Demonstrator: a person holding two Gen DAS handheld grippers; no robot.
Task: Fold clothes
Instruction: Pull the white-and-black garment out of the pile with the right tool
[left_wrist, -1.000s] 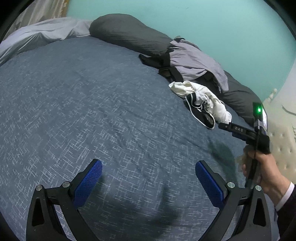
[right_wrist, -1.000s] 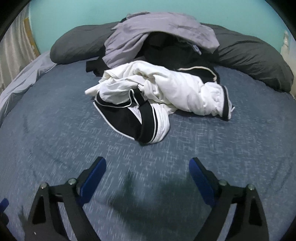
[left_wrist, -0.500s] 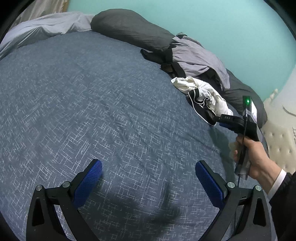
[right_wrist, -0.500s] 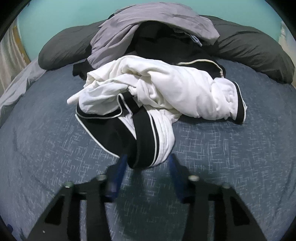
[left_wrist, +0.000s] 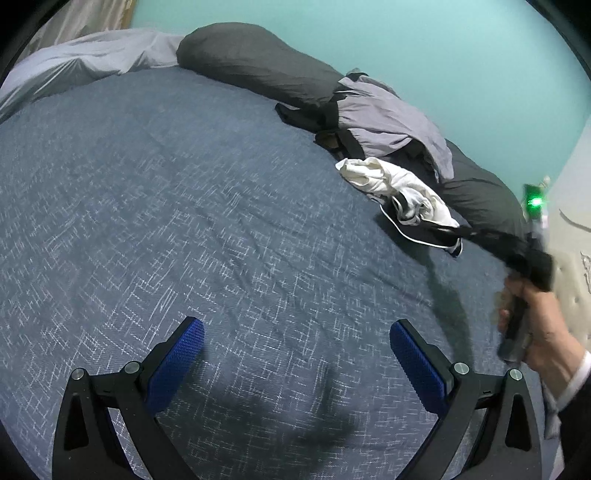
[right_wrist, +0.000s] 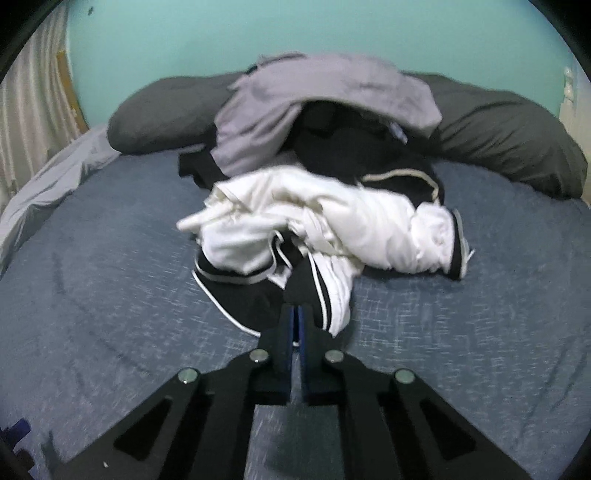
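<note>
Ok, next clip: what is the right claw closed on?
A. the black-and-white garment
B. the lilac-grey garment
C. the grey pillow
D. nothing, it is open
A: the right claw has its blue pads pinched together on the near edge of the black-and-white garment.

Right gripper (right_wrist: 294, 317), black frame with blue pads: jaws closed together on the near edge of a black garment with white piping and white side panel (right_wrist: 258, 295). Crumpled white garment with black cuff (right_wrist: 332, 214): lying on the black one, just beyond it. Loose grey-lilac garment (right_wrist: 325, 92): draped over dark clothing at the far side. Two dark grey pillows (right_wrist: 509, 136): far left and far right. Blue woven bedspread (right_wrist: 110, 295): underneath all. Teal wall (right_wrist: 295, 33): far background.
</note>
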